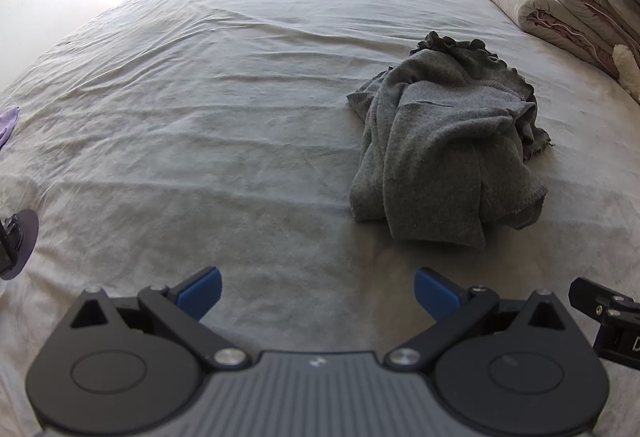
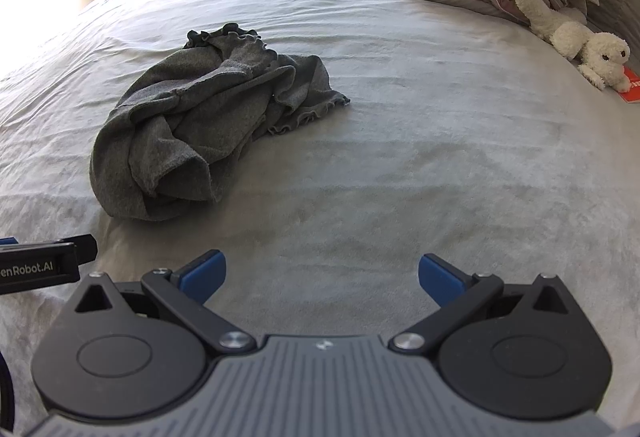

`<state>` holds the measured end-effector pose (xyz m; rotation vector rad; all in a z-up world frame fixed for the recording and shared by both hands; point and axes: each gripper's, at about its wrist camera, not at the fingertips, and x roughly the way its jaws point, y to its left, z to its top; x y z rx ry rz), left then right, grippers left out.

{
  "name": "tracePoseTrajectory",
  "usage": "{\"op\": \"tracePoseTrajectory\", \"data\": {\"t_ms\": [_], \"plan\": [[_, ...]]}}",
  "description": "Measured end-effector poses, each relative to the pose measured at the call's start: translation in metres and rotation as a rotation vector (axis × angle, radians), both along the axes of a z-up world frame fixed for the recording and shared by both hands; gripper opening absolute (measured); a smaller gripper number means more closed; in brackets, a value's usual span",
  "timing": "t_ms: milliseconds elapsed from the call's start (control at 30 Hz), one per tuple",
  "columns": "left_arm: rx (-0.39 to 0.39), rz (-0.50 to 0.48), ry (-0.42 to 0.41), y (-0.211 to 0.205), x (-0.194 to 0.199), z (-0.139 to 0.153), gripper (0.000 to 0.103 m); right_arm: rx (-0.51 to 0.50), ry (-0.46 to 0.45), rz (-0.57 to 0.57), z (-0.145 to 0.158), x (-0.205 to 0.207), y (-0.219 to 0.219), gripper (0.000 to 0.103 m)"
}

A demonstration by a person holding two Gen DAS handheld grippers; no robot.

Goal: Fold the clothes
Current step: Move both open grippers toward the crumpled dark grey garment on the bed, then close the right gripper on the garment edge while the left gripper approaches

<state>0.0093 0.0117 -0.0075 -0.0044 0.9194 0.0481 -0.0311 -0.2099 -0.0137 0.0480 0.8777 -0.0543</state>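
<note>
The grey garment [image 1: 448,141] lies crumpled in a heap mid-bed [image 1: 220,97], unfolded. Left tool [image 1: 318,291] and right tool [image 2: 322,277] hover short of it, both spread wide and empty, likely ready to grasp.

Grey garment [image 1: 444,141], pale grey sheet [image 1: 200,97]

My left claw [image 1: 318,293] is wide open, with its two blue fingertips [image 1: 200,293] far apart and nothing between them. My right claw [image 2: 322,283] is wide open too, and its blue fingertips [image 2: 440,283] hold nothing. Both claws point forward, side by side and close together. Each one peeks into the edge of the other's view.
</note>
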Motion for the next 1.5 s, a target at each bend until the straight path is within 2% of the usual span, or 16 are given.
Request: {"op": "tracePoseTrajectory", "data": {"t_ms": [133, 467, 633, 700, 800, 900, 1033, 1200, 1333, 1433, 1500], "plan": [[-0.003, -0.002, 0.003, 0.0, -0.001, 0.001, 0.102, 0.003, 0.001, 0.0, -0.001, 0.0, 0.0, 0.103], [-0.069, -0.006, 0.043, 0.002, -0.004, 0.008, 0.103, 0.027, 0.019, -0.029, -0.002, -0.006, -0.006, 0.103], [-0.127, -0.003, 0.161, 0.007, 0.011, 0.012, 0.103, 0.066, -0.005, -0.059, 0.015, -0.007, -0.009, 0.103], [-0.166, 0.008, 0.143, 0.011, 0.014, 0.018, 0.103, 0.083, -0.026, -0.066, 0.027, -0.005, -0.009, 0.103], [-0.225, 0.043, 0.056, 0.017, 0.02, 0.028, 0.103, 0.122, -0.042, -0.063, 0.04, 0.003, -0.007, 0.103], [-0.228, 0.027, 0.036, 0.016, 0.033, 0.026, 0.102, 0.124, -0.053, -0.058, 0.047, 0.016, -0.002, 0.103], [-0.193, 0.005, 0.019, 0.012, 0.048, 0.008, 0.103, 0.111, -0.048, -0.042, 0.037, 0.034, 0.002, 0.103], [-0.211, -0.055, 0.012, 0.007, 0.058, -0.001, 0.102, 0.205, -0.008, -0.011, 0.019, 0.052, -0.001, 0.103], [-0.189, -0.12, -0.024, 0.006, 0.056, -0.004, 0.103, 0.212, -0.067, 0.036, 0.022, 0.056, 0.001, 0.103], [-0.212, -0.139, -0.027, 0.01, 0.059, -0.006, 0.102, 0.265, -0.065, 0.044, 0.017, 0.06, -0.004, 0.103], [-0.235, -0.134, -0.017, 0.014, 0.059, -0.007, 0.102, 0.326, -0.046, 0.037, 0.011, 0.063, -0.008, 0.095]]}}
